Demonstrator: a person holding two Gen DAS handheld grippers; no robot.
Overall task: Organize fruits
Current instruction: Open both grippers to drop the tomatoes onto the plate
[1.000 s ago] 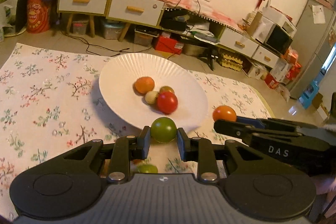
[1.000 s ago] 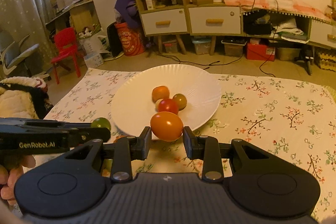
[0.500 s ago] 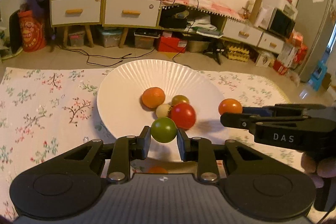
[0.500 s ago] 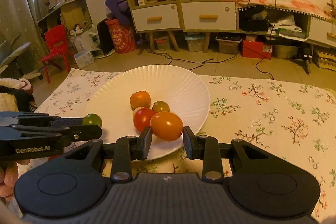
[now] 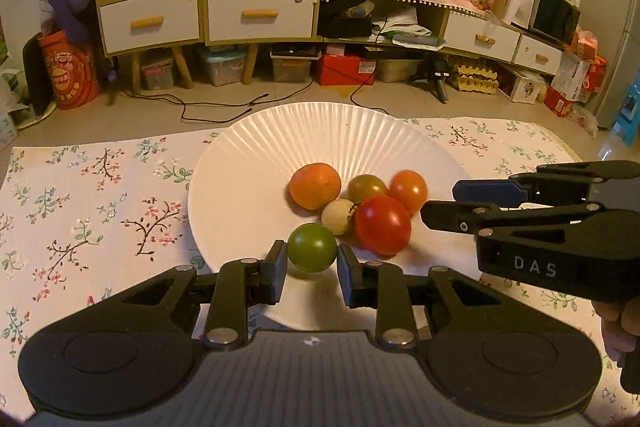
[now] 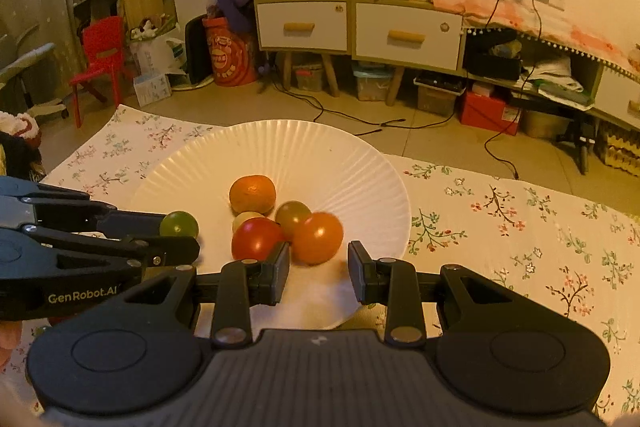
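Observation:
A white ribbed plate [image 5: 256, 163] [image 6: 352, 163] lies on the floral cloth and holds an orange mandarin [image 5: 315, 185], an olive tomato [image 5: 366, 187], a pale round fruit [image 5: 338, 215] and a red tomato [image 5: 383, 225]. My left gripper [image 5: 312, 261] is shut on a green tomato [image 5: 312, 247] [image 6: 179, 223] just above the plate's near part. My right gripper [image 6: 319, 265] is open over the plate. An orange tomato [image 6: 318, 237] [image 5: 408, 189] lies loose just ahead of its fingers, beside the red tomato [image 6: 256, 238].
The floral cloth [image 5: 80, 195] [image 6: 520, 211] covers the table around the plate. Behind the table stand cabinets [image 5: 204, 15], storage boxes and cables on the floor. A red chair [image 6: 100, 55] stands at far left in the right wrist view.
Both grippers moved forward over the plate. My right gripper opened and let go of the orange tomato, which now lies among the fruits. My left gripper still holds the green tomato.

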